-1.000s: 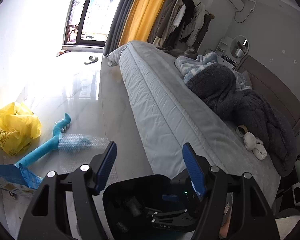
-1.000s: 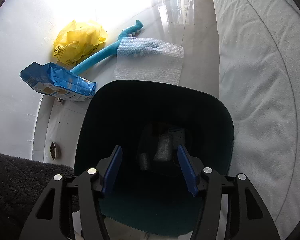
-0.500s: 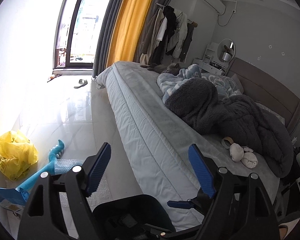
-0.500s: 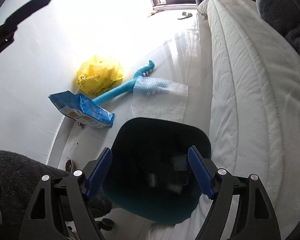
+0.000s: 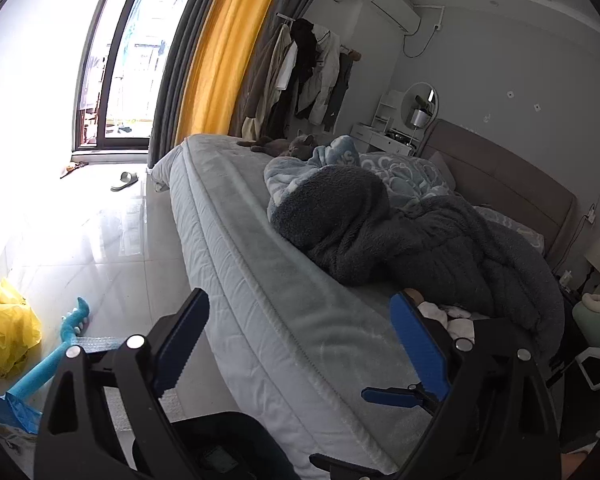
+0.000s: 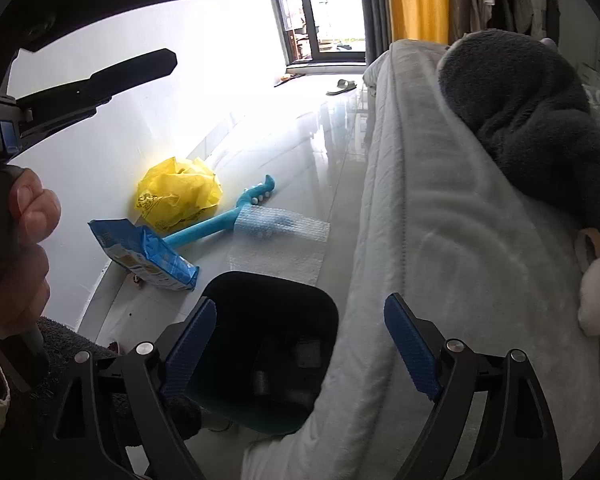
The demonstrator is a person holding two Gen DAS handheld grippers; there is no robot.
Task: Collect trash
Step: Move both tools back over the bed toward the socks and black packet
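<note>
A dark teal trash bin (image 6: 268, 344) stands on the floor beside the bed, with several items inside. Its rim shows at the bottom of the left wrist view (image 5: 220, 432). On the floor beyond it lie a yellow plastic bag (image 6: 180, 196), a blue snack packet (image 6: 148, 256), a bubble wrap sheet (image 6: 280, 240) and a blue toy guitar (image 6: 228, 220). A tape roll (image 6: 590, 244) lies on the bed. My right gripper (image 6: 300, 344) is open and empty above the bin. My left gripper (image 5: 300, 344) is open and empty, raised over the bed edge.
The bed (image 5: 284, 280) with a grey blanket (image 5: 380, 232) fills the right side. A white plush toy (image 6: 598, 296) lies on it near the tape roll. A grey cat (image 5: 288, 146) lies at the far end. A slipper (image 5: 124, 181) is by the window.
Both grippers have risen and tilted up away from the bin. The views now take in more of the bed and room. Both stay open and empty.
</note>
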